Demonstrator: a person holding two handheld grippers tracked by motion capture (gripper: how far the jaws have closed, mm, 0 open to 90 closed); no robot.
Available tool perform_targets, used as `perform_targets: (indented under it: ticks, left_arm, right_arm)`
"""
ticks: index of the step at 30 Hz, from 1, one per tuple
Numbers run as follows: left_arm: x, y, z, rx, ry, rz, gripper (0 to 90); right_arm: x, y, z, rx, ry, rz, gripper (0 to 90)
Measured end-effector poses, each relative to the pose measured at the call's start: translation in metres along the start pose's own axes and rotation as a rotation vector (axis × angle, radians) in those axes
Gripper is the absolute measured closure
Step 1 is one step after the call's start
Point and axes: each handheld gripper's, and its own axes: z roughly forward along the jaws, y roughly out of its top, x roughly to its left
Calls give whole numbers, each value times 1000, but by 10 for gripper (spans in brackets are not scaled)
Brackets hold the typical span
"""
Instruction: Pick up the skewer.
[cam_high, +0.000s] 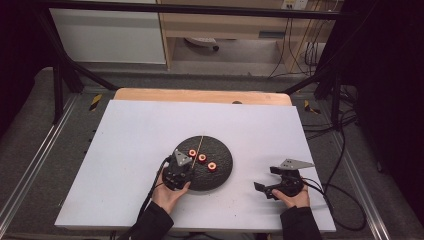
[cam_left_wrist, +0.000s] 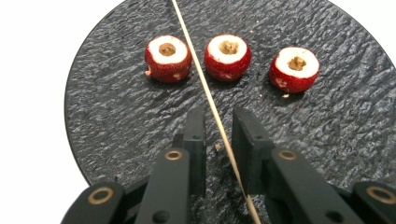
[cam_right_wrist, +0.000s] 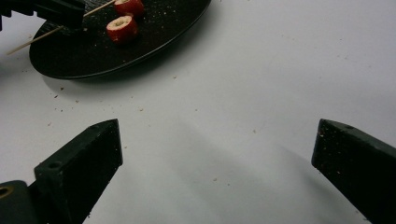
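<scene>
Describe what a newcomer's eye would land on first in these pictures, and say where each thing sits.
Three red hollowed fruit pieces stand out in a row on a round black plate at the middle of the white table. A thin wooden skewer runs across the plate, passing between the jaws of the left hand-held gripper. The right hand-held gripper waits wide open over bare table.

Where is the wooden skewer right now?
The skewer lies across the black plate, between the left gripper jaws, passing between two cored red fruits.
</scene>
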Motion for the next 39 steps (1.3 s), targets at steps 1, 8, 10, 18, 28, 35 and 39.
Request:
perform_targets:
  ticks: [1, 8, 10, 18, 28, 35, 39]
  left_arm:
    - [0, 0, 0, 1, 6, -4, 778]
    - [1, -3, 1, -12, 30, -51, 874]
    - [3, -3, 1, -12, 26, -66, 877]
    - [11, -4, -8, -48, 25, -75, 882]
    - [33, -3, -28, -75, -70, -30, 882]
    - [47, 2, -34, -53, -153, 60, 882]
    - [48, 5, -34, -45, -178, 110, 882]
  right_arm:
    - [0, 0, 0, 0, 0, 0, 23]
    - [1, 0, 1, -1, 1, 7, 22]
    - [1, 0, 1, 0, 0, 7, 23]
    - [1, 0, 0, -2, -1, 4, 23]
    - [3, 3, 1, -5, -7, -24, 5]
    - [12, 12, 5, 14, -36, -75, 4]
    - [20, 18, 10, 33, -59, -131, 4]
